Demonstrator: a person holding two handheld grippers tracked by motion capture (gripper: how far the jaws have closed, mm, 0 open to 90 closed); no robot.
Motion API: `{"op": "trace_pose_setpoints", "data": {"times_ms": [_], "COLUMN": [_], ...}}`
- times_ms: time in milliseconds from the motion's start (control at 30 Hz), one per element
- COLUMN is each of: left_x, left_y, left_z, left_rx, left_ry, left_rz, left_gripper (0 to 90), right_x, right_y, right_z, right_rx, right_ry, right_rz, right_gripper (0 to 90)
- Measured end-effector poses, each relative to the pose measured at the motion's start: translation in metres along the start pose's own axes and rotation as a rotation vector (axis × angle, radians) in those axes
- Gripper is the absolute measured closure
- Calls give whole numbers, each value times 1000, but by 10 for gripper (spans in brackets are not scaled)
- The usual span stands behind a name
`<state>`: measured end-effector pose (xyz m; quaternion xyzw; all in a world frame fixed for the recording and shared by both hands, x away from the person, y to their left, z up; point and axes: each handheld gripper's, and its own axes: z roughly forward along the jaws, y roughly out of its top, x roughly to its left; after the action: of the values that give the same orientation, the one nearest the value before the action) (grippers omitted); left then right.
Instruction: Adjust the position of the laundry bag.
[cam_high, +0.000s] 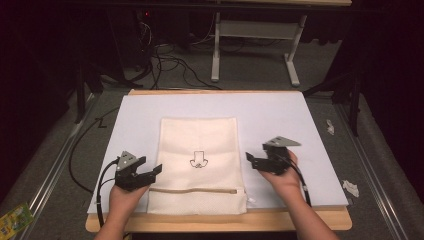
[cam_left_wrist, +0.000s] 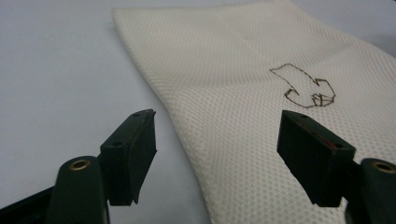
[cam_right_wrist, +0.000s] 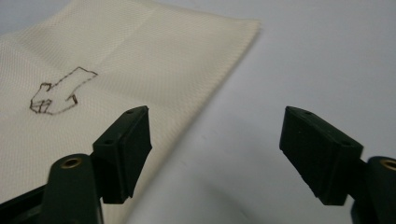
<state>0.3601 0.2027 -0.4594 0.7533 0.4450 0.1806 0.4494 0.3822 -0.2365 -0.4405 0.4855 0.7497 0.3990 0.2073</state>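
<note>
One cream mesh zippered bag (cam_high: 200, 162) lies flat on the pale sheet (cam_high: 280, 112). Two grippers flank it: left gripper (cam_high: 150, 172) and right gripper (cam_high: 252, 160), both jaws spread wide, empty.

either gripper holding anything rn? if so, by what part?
Nothing held. Left gripper and right gripper both have jaws open, each straddling a side edge of the cream mesh bag, not gripping it.

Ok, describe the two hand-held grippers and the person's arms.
The left hand-held gripper and right hand-held gripper are black, each topped by a grey three-cornered plate and trailing a black cable. Their jaws are blocky black pads with brass-coloured pivots. The forearms are bare, no sleeves in view.
</note>
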Motion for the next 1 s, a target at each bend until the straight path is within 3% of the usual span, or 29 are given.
{"op": "trace_pose_setpoints", "data": {"times_ms": [133, 233, 300, 333, 367, 400, 533, 667, 800, 900, 1000], "left_x": [-2, 0, 1, 2, 2, 3, 3, 0, -4, -9, -15], "left_y": [1, 1, 0, -1, -1, -1, -1, 0, 1, 1, 2], "left_z": [1, -1, -2, -3, -3, -4, -5, -7, -3, 1, 2], "left_rx": [7, 0, 0, 0, 4, 6, 5, 3, 12, 23, 20], "left_ry": [-6, -1, 3, 3, 1, 2, 3, -23, -38, -47, -88], "left_rz": [18, 31, 44, 42, 41, 41, 32, 31, 33, 49, 43], "left_gripper": [309, 309, 308, 308, 308, 308, 311, 323, 331, 332, 348], "right_x": [17, 24, 28, 31, 34, 35, 30, -16, -66, -80, -81], "right_y": [15, 16, 14, 14, 15, 15, 18, 18, 18, 21, 22], "right_z": [44, 72, 83, 83, 82, 82, 77, 66, 61, 54, 26], "right_rx": [68, 135, 166, 153, 146, 146, 141, 161, 207, 195, 105], "right_ry": [6, -14, -33, -54, -48, -50, -66, -171, -273, -284, -227], "right_rz": [-2, -18, -19, -54, -86, -105, -138, -125, -49, -27, 3], "right_gripper": [340, 451, 609, 759, 840, 860, 867, 856, 816, 656, 550]}}
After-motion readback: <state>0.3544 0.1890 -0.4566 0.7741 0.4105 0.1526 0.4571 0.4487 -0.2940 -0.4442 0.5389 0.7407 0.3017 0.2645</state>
